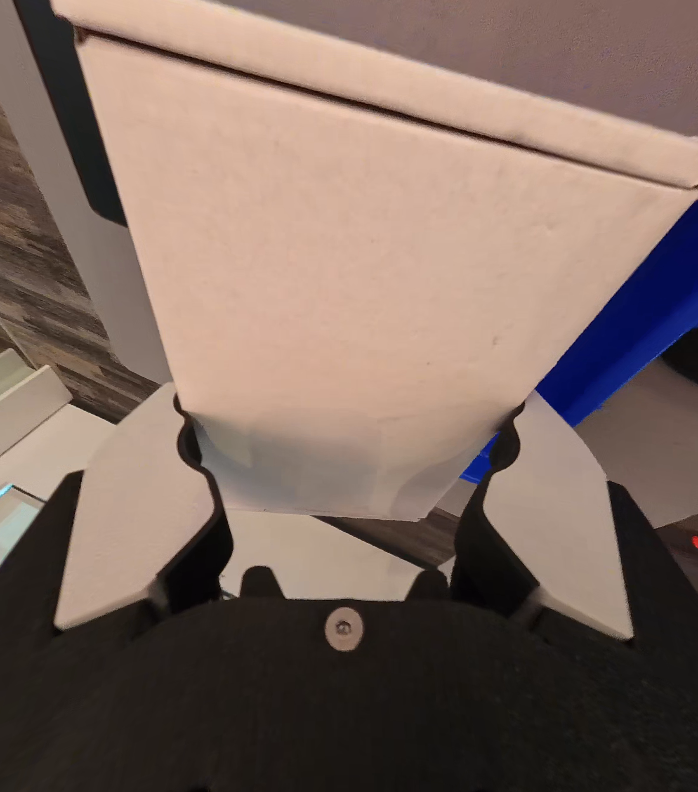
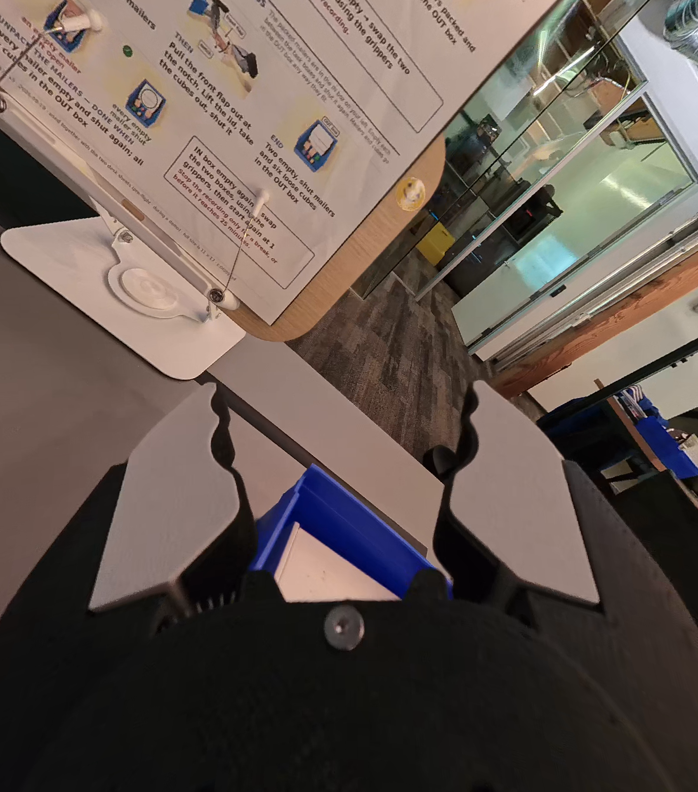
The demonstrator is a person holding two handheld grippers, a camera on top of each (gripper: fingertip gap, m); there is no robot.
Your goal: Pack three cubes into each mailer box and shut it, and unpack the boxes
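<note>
Fingers (image 1: 141, 493) of the left gripper (image 1: 347, 433) clamp a shut white cardboard mailer box (image 1: 338, 257) — right gripper (image 2: 343, 428) spread, empty, above a blue plastic bin (image 2: 351, 527).

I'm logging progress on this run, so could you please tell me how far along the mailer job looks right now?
Done: the white mailer box looks shut, its lid seam closed. In hand: the left tongs grip that box at its near end and hold it up beside a blue bin. The right tongs are open and empty above another blue bin holding something white. Left: the box is not set down; no cubes show, so counts cannot be judged.
</note>
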